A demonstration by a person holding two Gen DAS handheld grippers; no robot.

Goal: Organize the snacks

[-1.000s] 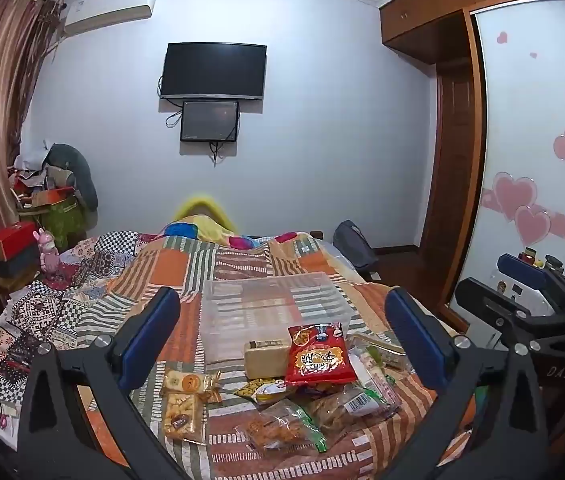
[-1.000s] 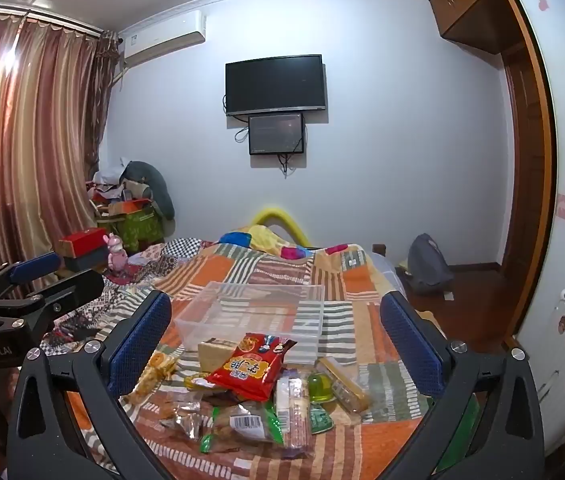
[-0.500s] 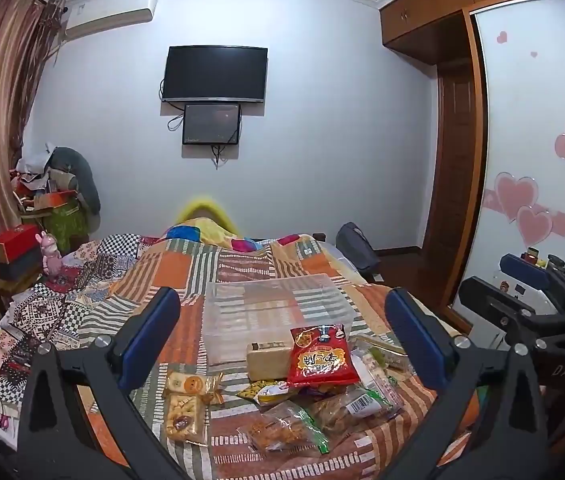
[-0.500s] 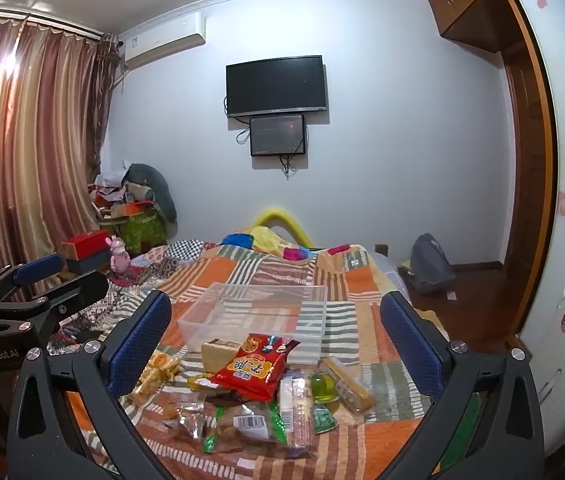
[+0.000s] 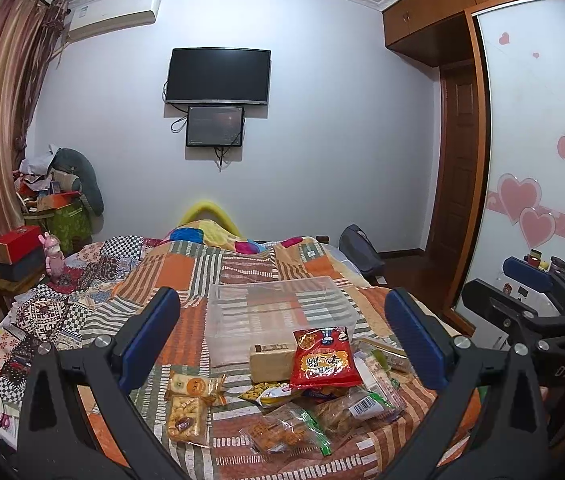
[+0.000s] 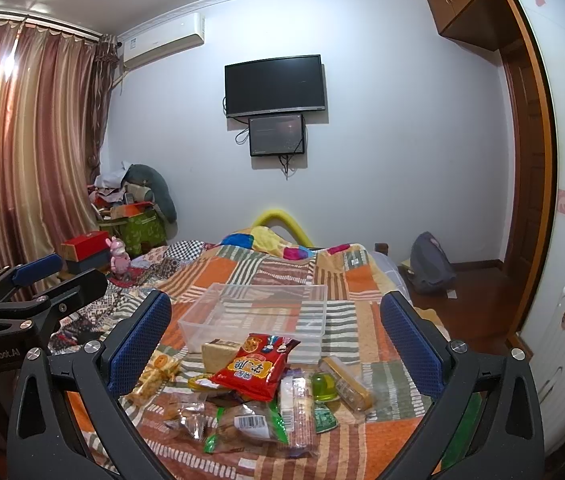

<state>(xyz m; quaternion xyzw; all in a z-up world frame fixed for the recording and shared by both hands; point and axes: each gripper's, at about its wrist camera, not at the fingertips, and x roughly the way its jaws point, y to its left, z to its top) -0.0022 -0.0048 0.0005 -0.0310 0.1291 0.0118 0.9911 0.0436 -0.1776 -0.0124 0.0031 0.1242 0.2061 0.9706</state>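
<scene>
A heap of snack packets lies on the patchwork bed near its front edge. On top sits a red packet (image 5: pixel 322 358) (image 6: pixel 254 366) leaning on a tan block (image 5: pixel 272 362) (image 6: pixel 218 354). Behind the heap stands an empty clear plastic box (image 5: pixel 282 310) (image 6: pixel 258 316). Two yellow biscuit packs (image 5: pixel 190 404) lie to the left. A green jelly cup (image 6: pixel 323 386) sits on the right. My left gripper (image 5: pixel 282 340) hovers open above the heap, holding nothing. My right gripper (image 6: pixel 276 338) is also open and empty, and shows at the right edge (image 5: pixel 522 304) of the left wrist view.
The patchwork quilt (image 5: pixel 186 276) covers the whole bed. A cluttered bedside stand with a red box (image 5: pixel 16 240) and a pink toy (image 5: pixel 53 254) is at the left. A grey backpack (image 6: pixel 428 262) lies on the floor, and a white suitcase (image 6: pixel 562 360) stands at the right.
Both grippers stay open and nearly still; the views have drifted slightly, with the snack heap sitting a little lower and closer in the right wrist view.
</scene>
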